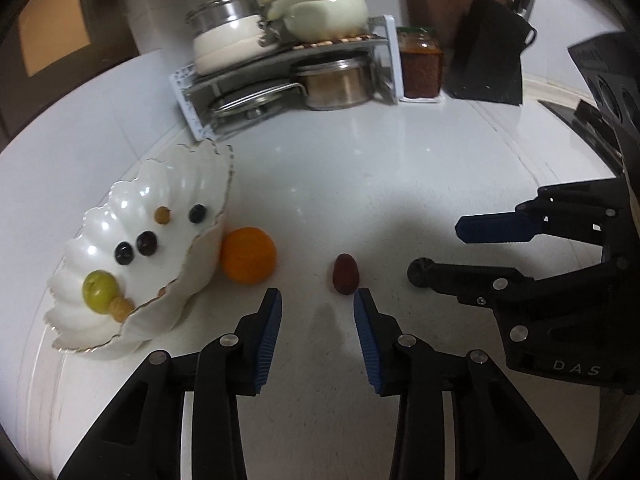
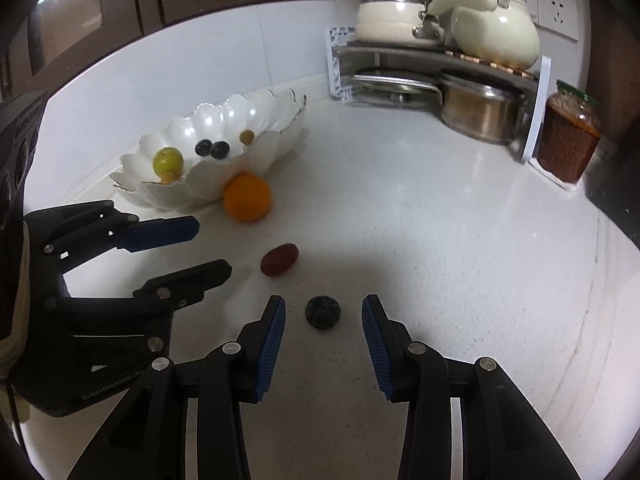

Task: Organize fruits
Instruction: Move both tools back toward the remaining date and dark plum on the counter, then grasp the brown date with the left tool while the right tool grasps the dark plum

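Both grippers released: right gripper [image 2: 323,326] fingers flank a dark berry [image 2: 322,312]; left gripper [image 1: 318,320] faces a red date [image 1: 346,279] at 1 o'clock. On the white bench [image 2: 440,216], an orange [image 2: 247,197] touches the scalloped bowl [image 2: 276,140]; pot rack [image 2: 440,56] at 1 o'clock.

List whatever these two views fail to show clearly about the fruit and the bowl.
- Bowl: its far-side contents in the right wrist view are hidden by the near wall.
- Small tan fruit: partly behind the green fruit and the rim; kind too small to tell.
- Dark berry: in the left wrist view, partly covered by the right tool.
- Orange: whether it touches the bowl is unclear.
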A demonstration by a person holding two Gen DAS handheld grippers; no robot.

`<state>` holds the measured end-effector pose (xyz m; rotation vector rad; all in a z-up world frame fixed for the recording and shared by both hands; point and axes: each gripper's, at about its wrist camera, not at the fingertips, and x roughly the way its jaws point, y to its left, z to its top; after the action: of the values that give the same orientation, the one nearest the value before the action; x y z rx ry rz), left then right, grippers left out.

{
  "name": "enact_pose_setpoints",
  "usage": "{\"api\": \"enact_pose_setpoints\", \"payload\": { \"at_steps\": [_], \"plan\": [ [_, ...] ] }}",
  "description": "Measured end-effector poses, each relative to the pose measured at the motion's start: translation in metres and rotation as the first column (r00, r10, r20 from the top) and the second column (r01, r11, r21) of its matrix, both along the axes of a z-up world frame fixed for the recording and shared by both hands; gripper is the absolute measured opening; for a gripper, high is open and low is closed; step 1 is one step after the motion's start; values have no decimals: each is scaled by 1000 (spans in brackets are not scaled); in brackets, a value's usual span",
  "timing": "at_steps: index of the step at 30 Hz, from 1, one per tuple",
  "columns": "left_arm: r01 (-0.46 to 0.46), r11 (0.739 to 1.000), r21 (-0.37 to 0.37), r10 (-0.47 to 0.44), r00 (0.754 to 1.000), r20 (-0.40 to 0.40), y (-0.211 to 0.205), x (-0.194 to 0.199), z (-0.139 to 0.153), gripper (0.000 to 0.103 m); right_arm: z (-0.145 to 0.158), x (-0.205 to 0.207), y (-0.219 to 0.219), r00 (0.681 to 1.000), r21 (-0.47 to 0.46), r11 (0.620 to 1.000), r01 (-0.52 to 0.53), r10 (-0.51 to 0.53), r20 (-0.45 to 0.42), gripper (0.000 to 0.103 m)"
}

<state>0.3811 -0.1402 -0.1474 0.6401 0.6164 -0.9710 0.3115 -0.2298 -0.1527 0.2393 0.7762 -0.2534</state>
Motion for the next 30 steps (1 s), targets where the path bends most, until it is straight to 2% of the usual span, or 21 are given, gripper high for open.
{"api": "enact_pose_setpoints", "payload": {
  "at_steps": [11, 18, 23, 27, 30],
  "plan": [
    [56, 998, 1, -56, 998, -20, -17, 8, -15, 30, -10, 7, -1, 1000, -1, 1000, -13, 13, -13, 41],
    [74, 997, 7, -73, 996, -46, -22, 12, -22, 30, -16, 10, -6, 1000, 13, 1000, -10, 10, -22, 40],
    [78, 997, 12, -77, 994, -80, -28, 17, -26, 29, -20, 13, -10, 999, 29, 999, -13, 14, -29, 36],
    [72, 997, 30, -68, 992, -103, -35, 21, -30, 29, -22, 15, -11, 999, 51, 998, -23, 25, -36, 29],
    [72, 997, 32, -68, 991, -111, -38, 19, -29, 22, -23, 16, -14, 999, 84, 996, -28, 31, -31, 24]
  ]
}}
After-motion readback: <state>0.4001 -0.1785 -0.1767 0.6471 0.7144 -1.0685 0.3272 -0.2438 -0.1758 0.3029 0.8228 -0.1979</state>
